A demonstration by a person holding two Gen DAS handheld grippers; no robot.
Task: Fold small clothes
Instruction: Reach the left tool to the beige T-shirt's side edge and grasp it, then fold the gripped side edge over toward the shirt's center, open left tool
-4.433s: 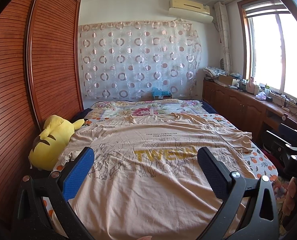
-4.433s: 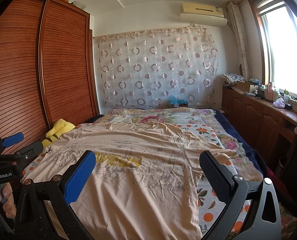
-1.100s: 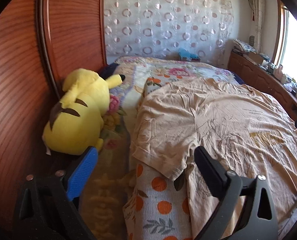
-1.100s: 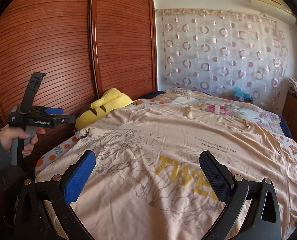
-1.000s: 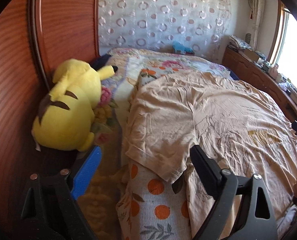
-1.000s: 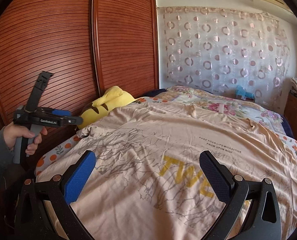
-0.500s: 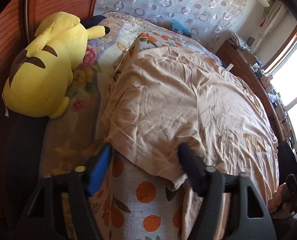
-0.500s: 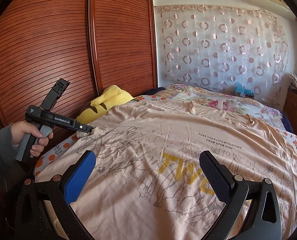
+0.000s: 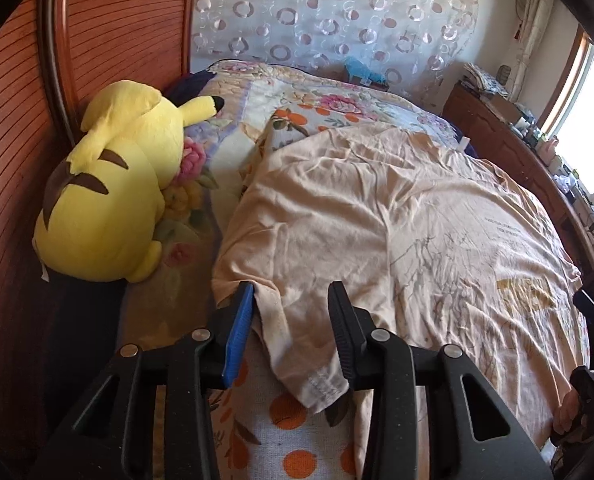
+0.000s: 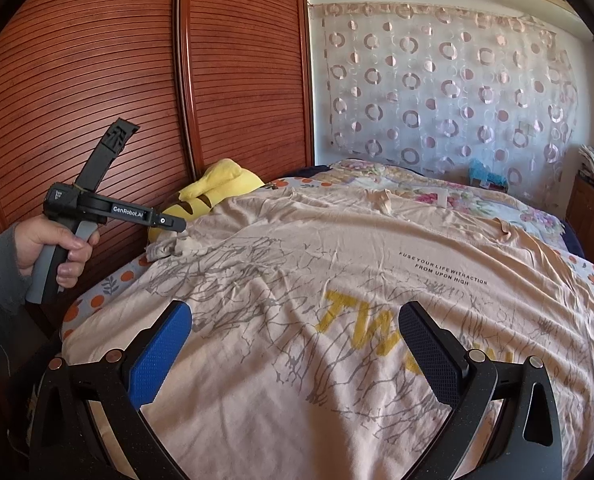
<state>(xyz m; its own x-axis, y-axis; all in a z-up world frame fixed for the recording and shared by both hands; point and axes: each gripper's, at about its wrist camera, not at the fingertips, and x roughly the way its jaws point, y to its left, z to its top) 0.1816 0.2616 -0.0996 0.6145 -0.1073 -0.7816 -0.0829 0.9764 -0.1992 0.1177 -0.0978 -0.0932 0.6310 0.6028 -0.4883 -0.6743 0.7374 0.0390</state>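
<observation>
Lying spread print-up across a bed [image 9: 281, 432], a peach T-shirt [image 9: 417, 216] shows its yellow lettering [image 10: 361, 324] and grey branch print in the right wrist view. The left gripper [image 9: 293, 316] has the shirt's sleeve [image 9: 297, 344] between its 2 fingers, the blue pad [image 9: 239, 336] on one side and the black pad [image 9: 341, 332] on the other; the jaws are partly drawn in around the bunched cloth, but whether they press it tight cannot be told from either view. The hemmed cuff hangs down between the fingers over the orange-dotted sheet. Seen from the right wrist, the left gripper [image 10: 175, 224] is held by a hand [image 10: 53, 248] in a grey cuff, its tip at the crumpled sleeve [image 10: 177, 246] near the bed's edge. The right gripper [image 10: 297, 344] hovers over the shirt's lower front with its fingers spread wide and nothing between them. A yellow plush [image 9: 117, 184] lies beside the shirt, against a slatted wooden wardrobe [image 10: 137, 80]. Behind the bed hangs a curtain [image 10: 437, 80] patterned with rings. A floral quilt [image 9: 317, 100] covers the far end of the bed.
</observation>
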